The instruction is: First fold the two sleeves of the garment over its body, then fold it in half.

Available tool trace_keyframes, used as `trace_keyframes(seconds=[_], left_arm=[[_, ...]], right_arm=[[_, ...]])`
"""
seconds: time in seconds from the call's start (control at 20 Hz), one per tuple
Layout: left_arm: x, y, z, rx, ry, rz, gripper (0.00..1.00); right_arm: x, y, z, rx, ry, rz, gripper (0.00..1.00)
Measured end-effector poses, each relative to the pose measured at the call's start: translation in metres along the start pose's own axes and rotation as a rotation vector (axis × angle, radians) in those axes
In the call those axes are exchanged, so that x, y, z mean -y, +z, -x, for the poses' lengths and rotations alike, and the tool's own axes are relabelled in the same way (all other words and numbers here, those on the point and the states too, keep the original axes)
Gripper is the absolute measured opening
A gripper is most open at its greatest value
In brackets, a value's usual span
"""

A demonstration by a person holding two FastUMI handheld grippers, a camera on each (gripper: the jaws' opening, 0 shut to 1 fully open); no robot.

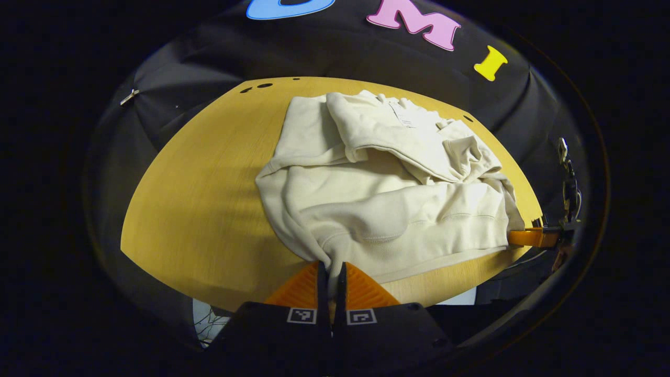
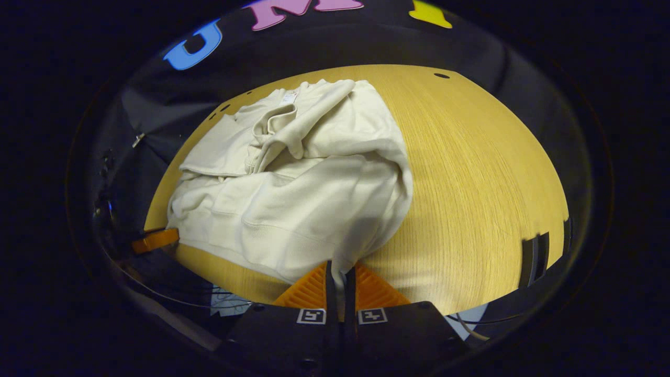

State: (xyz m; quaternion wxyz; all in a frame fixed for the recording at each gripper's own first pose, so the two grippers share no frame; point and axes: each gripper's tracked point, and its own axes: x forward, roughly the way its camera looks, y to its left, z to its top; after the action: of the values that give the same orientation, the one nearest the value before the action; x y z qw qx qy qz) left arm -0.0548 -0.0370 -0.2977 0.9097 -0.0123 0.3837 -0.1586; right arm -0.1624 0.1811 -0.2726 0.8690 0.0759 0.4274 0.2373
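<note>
Cream hoodie (image 1: pixel 377 193) lies on the wooden table (image 1: pixel 199 199), both sleeves folded over its body. My left gripper (image 1: pixel 330 269) pinches one hem corner just ahead; my right gripper (image 2: pixel 339 269) pinches the other. Black booth cloth (image 1: pixel 209 57) beyond.

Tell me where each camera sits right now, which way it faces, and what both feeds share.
Left gripper view: rides the left gripper at the table's near edge, facing the booth wall; its fingers pinch the sweatshirt's hem corner.
Right gripper view: rides the right gripper, same heading, at the opposite hem corner of the sweatshirt; its fingers pinch fabric.
Shared: sweatshirt, table, and each other's gripper at the far corner.
</note>
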Motion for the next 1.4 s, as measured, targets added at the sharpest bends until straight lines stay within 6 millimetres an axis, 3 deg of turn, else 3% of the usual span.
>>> trace_keyframes(seconds=[0.3, 0.45, 0.75, 0.85, 1.1, 1.4], left_arm=[[0.009, 0.039, 0.028, 0.1, -0.021, 0.026, 0.06], [0.005, 0.078, 0.038, 0.162, -0.031, 0.048, 0.06], [0.001, 0.154, 0.028, 0.255, -0.038, 0.039, 0.06], [0.005, 0.171, 0.029, 0.286, -0.042, 0.04, 0.06], [0.01, 0.222, 0.005, 0.328, -0.034, 0.045, 0.06], [-0.005, 0.248, -0.039, 0.302, -0.009, 0.099, 0.06]], right_arm=[[-0.02, 0.059, 0.042, 0.169, 0.075, -0.067, 0.07], [-0.034, 0.095, 0.053, 0.247, 0.106, -0.073, 0.07], [-0.046, 0.17, 0.064, 0.376, 0.165, -0.14, 0.07], [-0.048, 0.191, 0.056, 0.403, 0.162, -0.143, 0.07], [-0.042, 0.237, 0.023, 0.444, 0.136, -0.168, 0.07], [-0.021, 0.263, -0.023, 0.424, 0.089, -0.18, 0.07]])
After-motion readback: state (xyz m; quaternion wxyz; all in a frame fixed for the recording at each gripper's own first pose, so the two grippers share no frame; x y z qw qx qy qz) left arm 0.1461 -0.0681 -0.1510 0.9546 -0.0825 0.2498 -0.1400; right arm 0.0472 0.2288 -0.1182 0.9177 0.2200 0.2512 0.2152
